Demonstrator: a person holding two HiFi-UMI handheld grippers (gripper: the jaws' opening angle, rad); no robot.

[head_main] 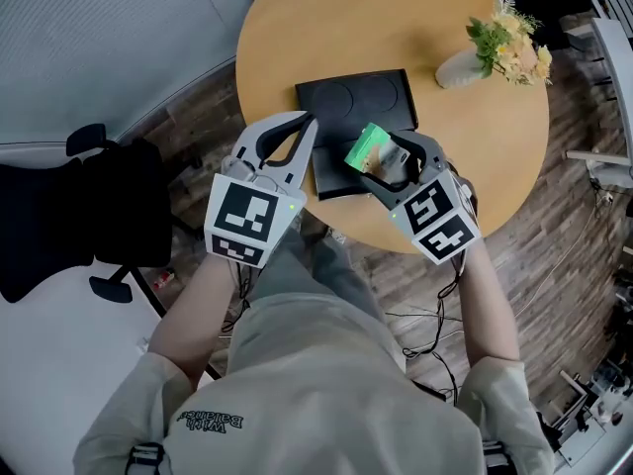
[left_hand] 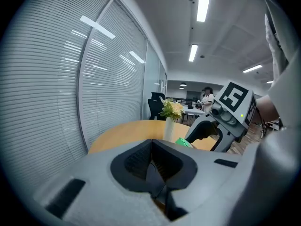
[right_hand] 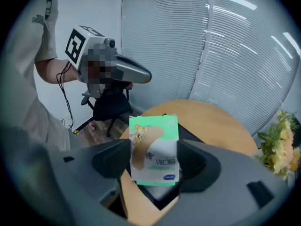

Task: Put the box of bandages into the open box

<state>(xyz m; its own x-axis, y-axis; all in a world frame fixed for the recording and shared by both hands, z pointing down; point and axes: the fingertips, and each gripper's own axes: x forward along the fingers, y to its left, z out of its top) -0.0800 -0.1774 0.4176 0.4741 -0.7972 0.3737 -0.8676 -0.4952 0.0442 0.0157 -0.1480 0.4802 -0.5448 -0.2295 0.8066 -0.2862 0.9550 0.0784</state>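
Observation:
My right gripper (head_main: 383, 159) is shut on the green and white box of bandages (head_main: 368, 146), holding it just above the near right edge of the open black box (head_main: 341, 102) on the round wooden table (head_main: 297, 28). In the right gripper view the box of bandages (right_hand: 154, 149) stands upright between the jaws, with the black box (right_hand: 187, 130) behind and below it. My left gripper (head_main: 308, 124) hovers at the black box's near left corner, its jaws together and nothing in them. The left gripper (left_hand: 153, 166) view shows its pads meeting, with the right gripper (left_hand: 225, 117) to its right.
A white vase of yellow flowers (head_main: 499, 47) stands at the table's right. A black office chair (head_main: 89, 211) sits on the floor at the left. Window blinds run along the far side. Cables lie on the wooden floor at the right.

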